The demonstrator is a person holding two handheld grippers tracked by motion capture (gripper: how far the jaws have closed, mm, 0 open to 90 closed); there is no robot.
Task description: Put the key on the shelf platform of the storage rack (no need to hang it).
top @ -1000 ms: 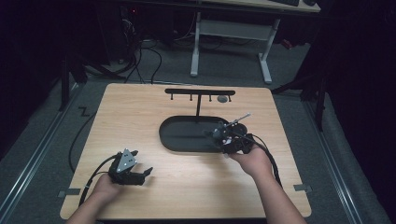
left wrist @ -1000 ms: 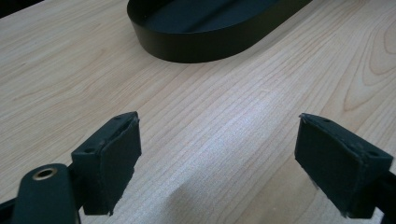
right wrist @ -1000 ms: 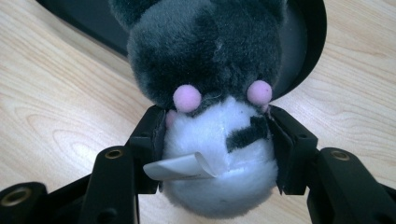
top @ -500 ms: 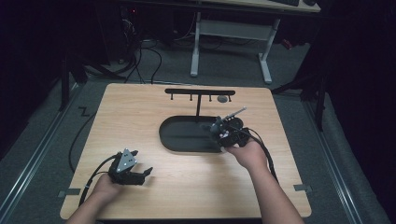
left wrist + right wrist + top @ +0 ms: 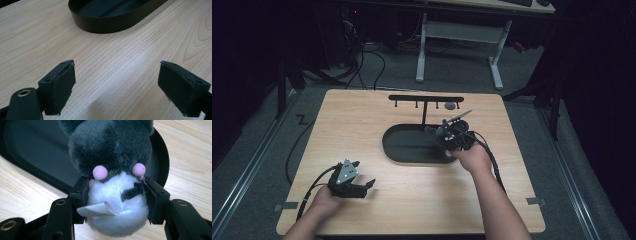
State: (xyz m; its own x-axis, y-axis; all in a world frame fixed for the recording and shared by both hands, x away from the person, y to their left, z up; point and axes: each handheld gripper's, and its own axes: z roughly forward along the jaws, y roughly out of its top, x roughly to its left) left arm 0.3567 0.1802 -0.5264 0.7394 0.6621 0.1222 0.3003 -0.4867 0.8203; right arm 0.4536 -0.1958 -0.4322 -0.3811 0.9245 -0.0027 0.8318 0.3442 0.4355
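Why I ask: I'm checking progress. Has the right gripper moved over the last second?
Yes. The right gripper, shut on the plush toy, has shifted up-table, nearer the rack's post, over the right end of the black tray.

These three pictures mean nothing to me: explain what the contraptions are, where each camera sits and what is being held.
A person sits at a wooden table with a hand-held two-jaw gripper in each hand. The high view looks down from above. The other two cameras ride on the grippers, looking along their black jaws. The left gripper is open, with nothing between its jaws, low over bare wood. The right gripper is shut on a grey and white plush toy at the end of a black oval tray. Behind the tray stands a black rack with small hooks.
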